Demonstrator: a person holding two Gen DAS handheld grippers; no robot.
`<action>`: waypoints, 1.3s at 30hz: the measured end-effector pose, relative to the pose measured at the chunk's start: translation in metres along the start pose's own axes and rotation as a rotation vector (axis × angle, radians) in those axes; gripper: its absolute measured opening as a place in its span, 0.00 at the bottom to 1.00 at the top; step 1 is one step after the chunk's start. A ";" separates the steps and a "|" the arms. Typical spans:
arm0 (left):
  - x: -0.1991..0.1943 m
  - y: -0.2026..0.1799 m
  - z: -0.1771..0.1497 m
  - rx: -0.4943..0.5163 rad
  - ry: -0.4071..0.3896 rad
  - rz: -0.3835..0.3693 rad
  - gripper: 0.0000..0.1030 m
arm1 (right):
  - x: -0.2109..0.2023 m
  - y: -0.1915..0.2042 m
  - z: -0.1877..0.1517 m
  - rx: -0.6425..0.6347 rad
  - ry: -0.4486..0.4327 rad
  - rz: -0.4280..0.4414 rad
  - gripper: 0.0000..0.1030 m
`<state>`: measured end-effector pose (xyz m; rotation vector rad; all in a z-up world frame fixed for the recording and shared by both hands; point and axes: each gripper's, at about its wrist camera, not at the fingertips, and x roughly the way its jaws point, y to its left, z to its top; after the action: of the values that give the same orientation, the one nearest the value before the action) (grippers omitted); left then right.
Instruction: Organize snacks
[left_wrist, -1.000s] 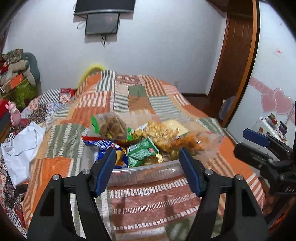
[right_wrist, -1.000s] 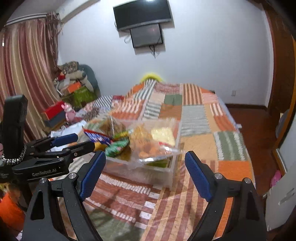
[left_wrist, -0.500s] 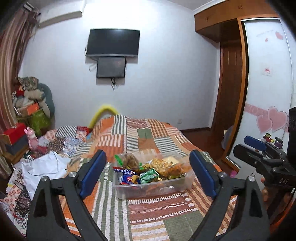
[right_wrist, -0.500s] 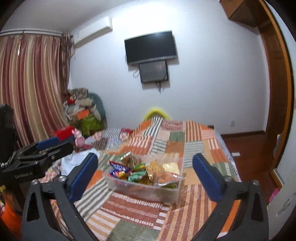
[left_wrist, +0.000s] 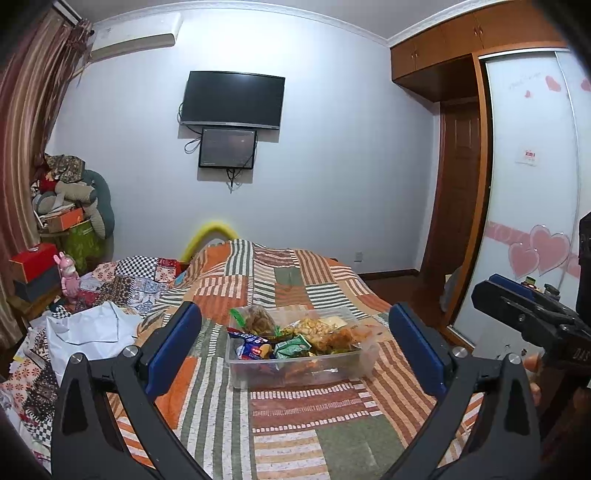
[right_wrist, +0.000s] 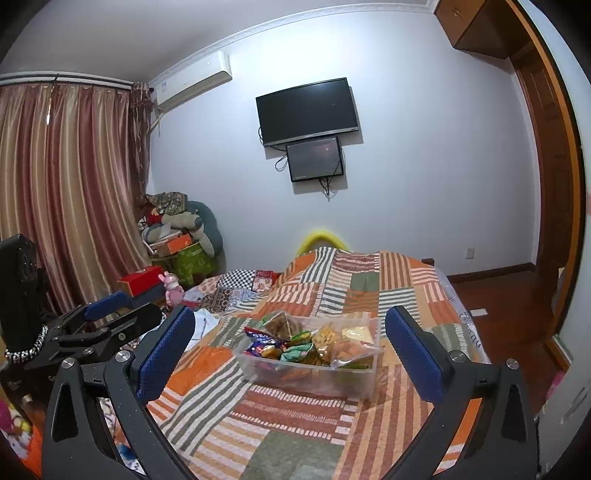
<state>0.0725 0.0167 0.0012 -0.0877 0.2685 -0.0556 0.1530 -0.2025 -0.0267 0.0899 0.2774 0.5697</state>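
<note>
A clear plastic bin (left_wrist: 236, 373) full of snack packets sits on the patchwork bedspread; it also shows in the right wrist view (right_wrist: 365, 380). Inside are a blue packet (left_wrist: 255, 349), a green packet (left_wrist: 291, 347), and clear bags of fried snacks (left_wrist: 325, 332). My left gripper (left_wrist: 295, 350) is open and empty, held back from the bin. My right gripper (right_wrist: 290, 350) is open and empty, also back from the bin. The right gripper shows at the right edge of the left wrist view (left_wrist: 532, 317), and the left gripper at the left of the right wrist view (right_wrist: 110, 317).
The bed (left_wrist: 295, 417) has a striped patchwork cover. White cloth (left_wrist: 88, 332) and clutter lie at its left side. A pile of boxes and soft toys (right_wrist: 177, 236) stands in the corner by the curtain (right_wrist: 66, 192). A wardrobe (left_wrist: 528, 221) is on the right.
Both grippers have pulled back and up from the bin, which now looks smaller and farther. Both stayed open and empty.
</note>
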 end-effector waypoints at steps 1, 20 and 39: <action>0.000 0.000 0.000 0.002 0.002 0.000 1.00 | -0.003 0.001 -0.003 -0.001 0.000 -0.002 1.00; 0.002 0.001 -0.008 0.007 0.022 0.010 1.00 | -0.004 0.006 -0.006 -0.016 0.017 0.003 1.00; -0.002 -0.004 -0.007 0.027 0.010 0.009 1.00 | -0.005 0.002 -0.009 -0.010 0.021 -0.003 1.00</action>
<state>0.0681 0.0126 -0.0050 -0.0596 0.2781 -0.0504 0.1455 -0.2030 -0.0334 0.0734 0.2947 0.5689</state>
